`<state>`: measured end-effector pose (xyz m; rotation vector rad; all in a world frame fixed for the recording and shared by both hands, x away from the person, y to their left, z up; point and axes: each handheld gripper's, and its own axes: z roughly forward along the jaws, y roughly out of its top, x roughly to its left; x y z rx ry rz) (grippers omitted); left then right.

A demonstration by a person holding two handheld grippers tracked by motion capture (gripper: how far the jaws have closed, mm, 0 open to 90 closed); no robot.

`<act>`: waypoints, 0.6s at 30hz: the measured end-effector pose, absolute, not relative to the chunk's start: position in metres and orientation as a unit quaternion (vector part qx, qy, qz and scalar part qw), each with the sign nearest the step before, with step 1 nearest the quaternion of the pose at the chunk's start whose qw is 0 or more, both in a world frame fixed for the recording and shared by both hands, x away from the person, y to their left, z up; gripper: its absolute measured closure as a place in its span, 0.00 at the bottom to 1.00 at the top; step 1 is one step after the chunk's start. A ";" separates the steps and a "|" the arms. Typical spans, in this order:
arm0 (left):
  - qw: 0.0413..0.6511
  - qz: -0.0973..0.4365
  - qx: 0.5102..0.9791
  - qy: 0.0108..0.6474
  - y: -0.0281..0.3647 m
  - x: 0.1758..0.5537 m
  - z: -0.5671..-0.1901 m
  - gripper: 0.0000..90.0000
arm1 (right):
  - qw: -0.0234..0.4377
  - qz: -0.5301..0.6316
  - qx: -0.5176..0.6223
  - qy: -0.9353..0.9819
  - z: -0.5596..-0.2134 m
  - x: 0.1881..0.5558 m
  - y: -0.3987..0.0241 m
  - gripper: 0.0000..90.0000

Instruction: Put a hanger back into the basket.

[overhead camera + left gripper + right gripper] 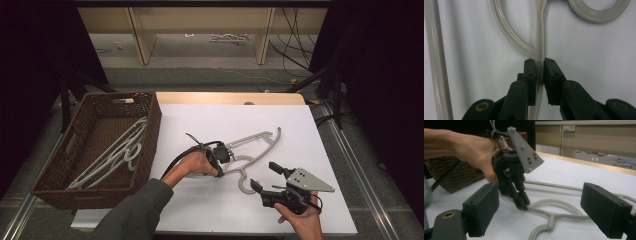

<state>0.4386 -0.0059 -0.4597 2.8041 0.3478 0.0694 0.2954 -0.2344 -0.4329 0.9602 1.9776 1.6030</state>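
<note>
Counts: one hanger [255, 145] on table [210, 210]; about two hangers [117, 150] in basket, exact number unclear; one basket [150, 125]; two grippers, left [220, 152], right [267, 177].

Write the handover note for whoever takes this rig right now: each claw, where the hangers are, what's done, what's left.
Left claw: shut on the hanger on the table, gripping a thin bar near its neck; it lies flat on the white table.
Right claw: open, holding nothing, waiting near that hanger's hook.
Wicker basket: at the table's left, with other pale hangers already inside.
Done: grip taken.
Left, most likely: lift this hanger and put it in the basket with the rest.
</note>
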 end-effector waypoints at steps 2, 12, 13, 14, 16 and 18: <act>0.159 0.024 0.980 0.119 -0.005 0.439 -0.460 0.90 | 0.210 0.573 0.349 0.712 -0.433 0.295 -0.235 0.18; 0.203 0.019 0.969 0.137 0.002 0.440 -0.450 0.90 | 0.207 0.575 0.350 0.710 -0.433 0.296 -0.236 0.18; 0.207 0.022 0.968 0.141 0.002 0.440 -0.449 0.90 | 0.207 0.579 0.352 0.706 -0.433 0.296 -0.236 0.18; 0.210 0.019 0.967 0.145 0.004 0.441 -0.448 0.91 | 0.207 0.580 0.352 0.705 -0.433 0.296 -0.236 0.18; 0.217 0.021 0.964 0.152 0.005 0.442 -0.446 0.91 | 0.206 0.580 0.351 0.706 -0.433 0.296 -0.236 0.18; 0.228 0.023 0.960 0.161 0.007 0.443 -0.444 0.91 | 0.207 0.579 0.351 0.706 -0.433 0.296 -0.236 0.18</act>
